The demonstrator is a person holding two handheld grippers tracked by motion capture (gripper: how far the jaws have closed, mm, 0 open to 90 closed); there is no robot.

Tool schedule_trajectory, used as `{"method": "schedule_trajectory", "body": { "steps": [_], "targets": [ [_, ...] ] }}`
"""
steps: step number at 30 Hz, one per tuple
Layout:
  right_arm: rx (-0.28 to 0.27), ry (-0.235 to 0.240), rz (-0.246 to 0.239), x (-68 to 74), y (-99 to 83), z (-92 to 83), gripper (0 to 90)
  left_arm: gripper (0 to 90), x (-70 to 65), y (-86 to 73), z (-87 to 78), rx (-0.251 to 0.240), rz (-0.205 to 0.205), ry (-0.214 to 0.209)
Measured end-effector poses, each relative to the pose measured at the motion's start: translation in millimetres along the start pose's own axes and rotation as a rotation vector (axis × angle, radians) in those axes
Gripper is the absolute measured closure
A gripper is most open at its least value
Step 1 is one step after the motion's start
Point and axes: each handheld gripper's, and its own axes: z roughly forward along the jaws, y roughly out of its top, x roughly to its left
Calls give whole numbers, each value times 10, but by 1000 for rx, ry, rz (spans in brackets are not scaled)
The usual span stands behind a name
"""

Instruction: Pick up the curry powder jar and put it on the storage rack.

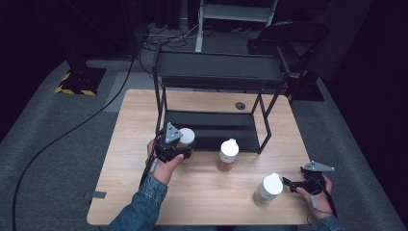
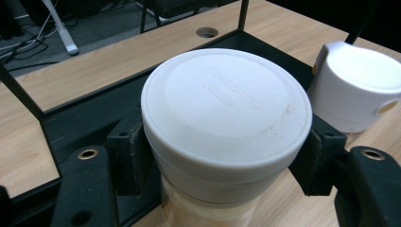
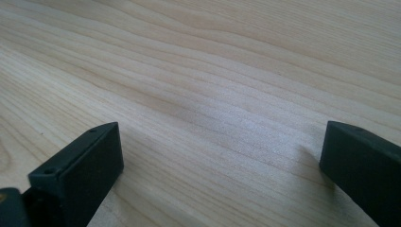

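The step in hand looks like moving a jar onto the black shelf rack. The left gripper is clamped on the jar just under its white lid, at the rack's front edge. Next it likely needs carrying over the lower shelf. The right gripper rests with jaws apart, holding nothing, beside another jar.

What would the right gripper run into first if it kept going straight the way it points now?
Probably the white-capped jar just ahead of the right gripper in the high view. Its own view shows bare table between open jaws, so it may tilt down and meet wood first.
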Motion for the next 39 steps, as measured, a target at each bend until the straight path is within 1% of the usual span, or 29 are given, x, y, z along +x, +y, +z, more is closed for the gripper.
{"method": "schedule_trajectory", "body": {
  "steps": [2,7,10,19,25,28,30,32,37,39],
  "targets": [
    [0,0,0,0,0,0,4,334,6,31,1,-3,1,1],
    [0,0,0,0,0,0,4,333,52,118,17,10,4,1],
    [0,0,0,0,0,0,4,333,76,173,24,0,2,8],
    [0,-1,0,0,0,0,4,333,137,280,74,-3,1,9],
    [0,0,0,0,0,0,3,333,183,313,156,-9,-20,9],
    [0,0,0,0,0,0,4,333,217,324,198,-6,-22,13],
    [0,0,0,0,0,0,4,333,240,329,225,-4,-14,21],
    [0,0,0,0,0,0,4,333,260,327,262,-15,-22,26],
    [0,0,0,0,0,0,4,333,311,321,343,-12,-17,33],
    [0,-1,0,0,0,0,4,333,328,312,381,-10,-21,36]
  ]
}}
